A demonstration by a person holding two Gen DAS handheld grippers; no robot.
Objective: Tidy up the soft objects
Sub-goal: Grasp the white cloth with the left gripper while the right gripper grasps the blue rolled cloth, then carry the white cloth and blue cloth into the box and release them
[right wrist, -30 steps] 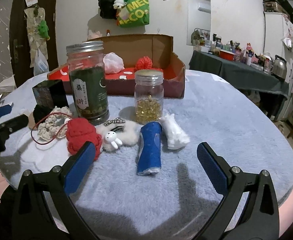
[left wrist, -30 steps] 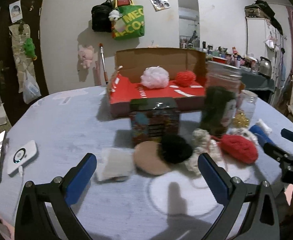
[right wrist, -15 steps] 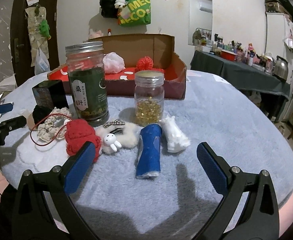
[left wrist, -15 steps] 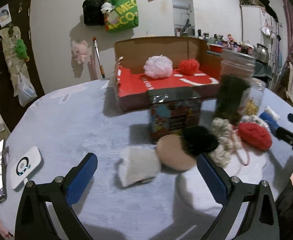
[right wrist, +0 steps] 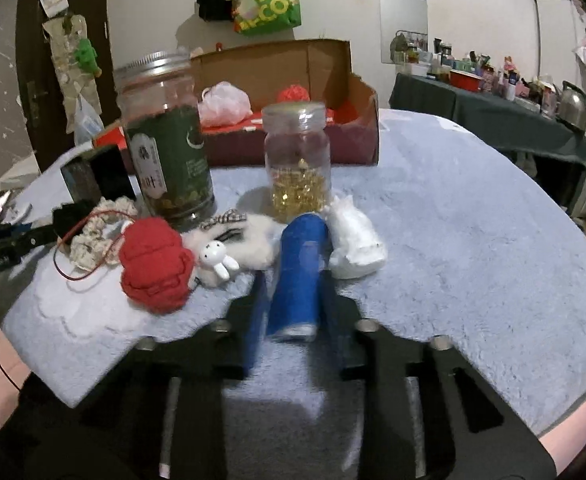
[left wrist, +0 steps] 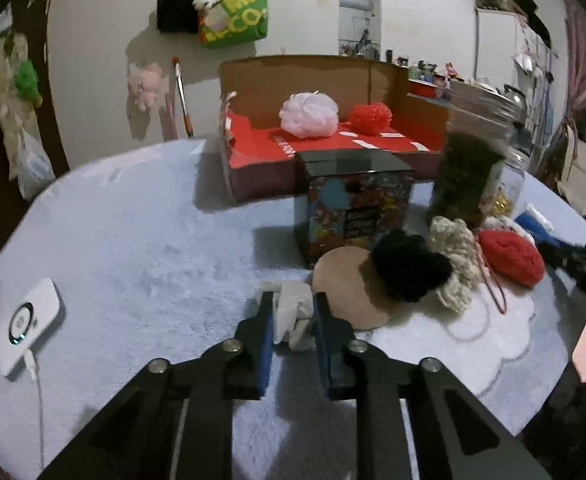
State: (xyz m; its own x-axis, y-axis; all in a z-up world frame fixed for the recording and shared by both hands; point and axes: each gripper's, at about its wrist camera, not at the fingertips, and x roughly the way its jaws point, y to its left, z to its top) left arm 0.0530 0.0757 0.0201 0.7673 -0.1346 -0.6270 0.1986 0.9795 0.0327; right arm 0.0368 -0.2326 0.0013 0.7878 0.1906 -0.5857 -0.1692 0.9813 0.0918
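Note:
My left gripper (left wrist: 293,299) is closing, its pads squeezing a white soft pad (left wrist: 289,320) on the pale blue table cover. Right of it lie a tan round puff (left wrist: 345,284), a black pompom (left wrist: 407,268), a cream crochet piece (left wrist: 453,248) and a red knit ball (left wrist: 511,256). My right gripper (right wrist: 293,280) is closing too, pads against the sides of a blue roll (right wrist: 299,264). A white soft lump (right wrist: 355,240) and a fluffy white bunny piece (right wrist: 249,246) flank that roll. Behind, a red-lined cardboard box (left wrist: 253,168) holds a pink pouf (left wrist: 309,114) and a red pouf (left wrist: 370,118).
A patterned tin (left wrist: 353,208), a tall green jar (right wrist: 165,152) and a small jar of gold bits (right wrist: 299,164) stand between the soft things and the box. A white charger (left wrist: 29,320) lies at the table's left. A white cloud mat (left wrist: 493,332) lies underneath.
Both grippers went from wide open to closed, the left on the white pad, the right on the blue roll. The left gripper also moved forward and left toward the pad.

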